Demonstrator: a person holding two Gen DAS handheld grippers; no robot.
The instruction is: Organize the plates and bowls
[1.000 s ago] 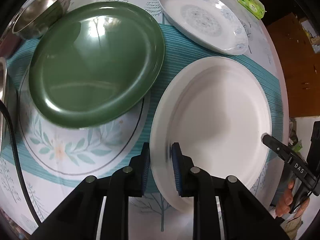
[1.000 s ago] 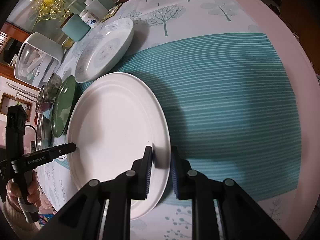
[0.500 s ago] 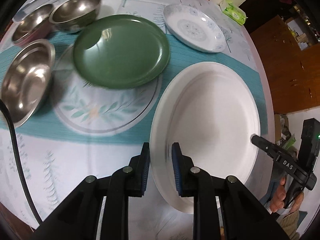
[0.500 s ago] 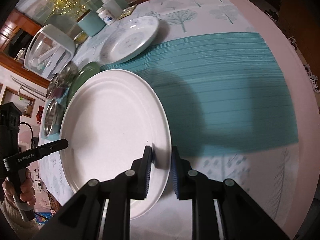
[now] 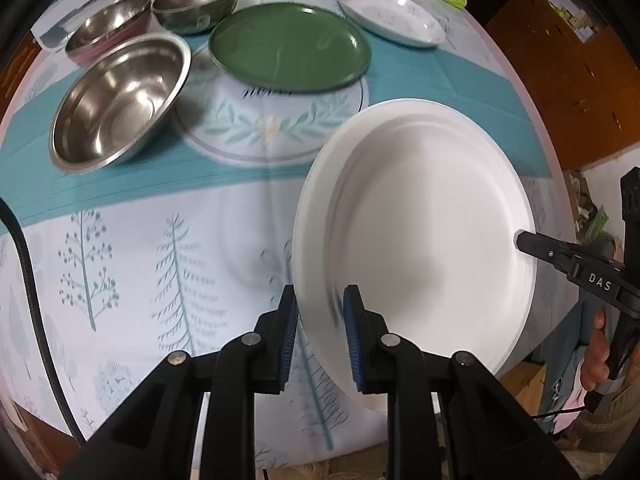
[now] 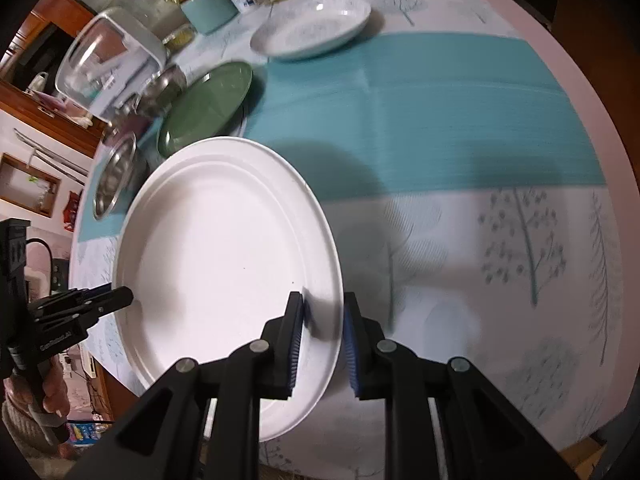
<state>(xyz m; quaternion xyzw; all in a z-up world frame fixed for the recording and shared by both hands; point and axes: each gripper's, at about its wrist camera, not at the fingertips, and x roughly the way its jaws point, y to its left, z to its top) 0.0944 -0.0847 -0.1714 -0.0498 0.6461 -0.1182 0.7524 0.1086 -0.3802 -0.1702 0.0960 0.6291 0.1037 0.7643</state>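
Both grippers clamped on the white plate [image 5: 420, 232]: left gripper [image 5: 320, 336] on its left rim, right gripper [image 6: 322, 336] on the opposite rim. Plate is airborne over the worktop [image 5: 160, 248]; green plate [image 5: 288, 46] sits upper centre, nearer my left.

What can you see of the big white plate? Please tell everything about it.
The big white plate is plain, round and glossy, with a raised stepped rim and no pattern; it looks like melamine or ceramic. It is empty and looks clean. It is lifted off the tablecloth and tilted. The left tongs clamp its rim on one side, and the right tongs clamp the opposite rim. Nothing else touches it.
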